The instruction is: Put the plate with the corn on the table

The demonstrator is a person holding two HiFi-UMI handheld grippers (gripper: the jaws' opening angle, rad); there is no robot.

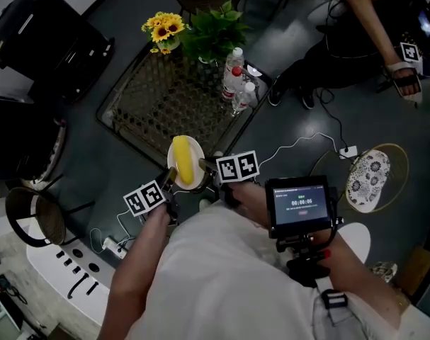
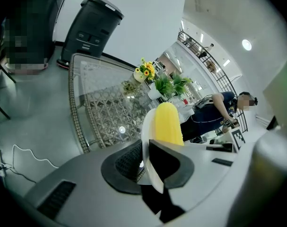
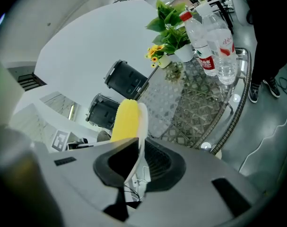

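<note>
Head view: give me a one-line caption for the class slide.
The left gripper and right gripper grip a white plate of corn at the near edge of the glass table.

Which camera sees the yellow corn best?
The head view: it looks down on nearly the whole corn lying on the plate. Each gripper view sees it low along the plate's edge, with its near part hidden behind a jaw.

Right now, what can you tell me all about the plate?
The plate is round and white and sits face up. One yellow corn cob lies along its middle. The left gripper and right gripper each pinch its rim from opposite sides, holding it at the near edge of the glass table.
</note>
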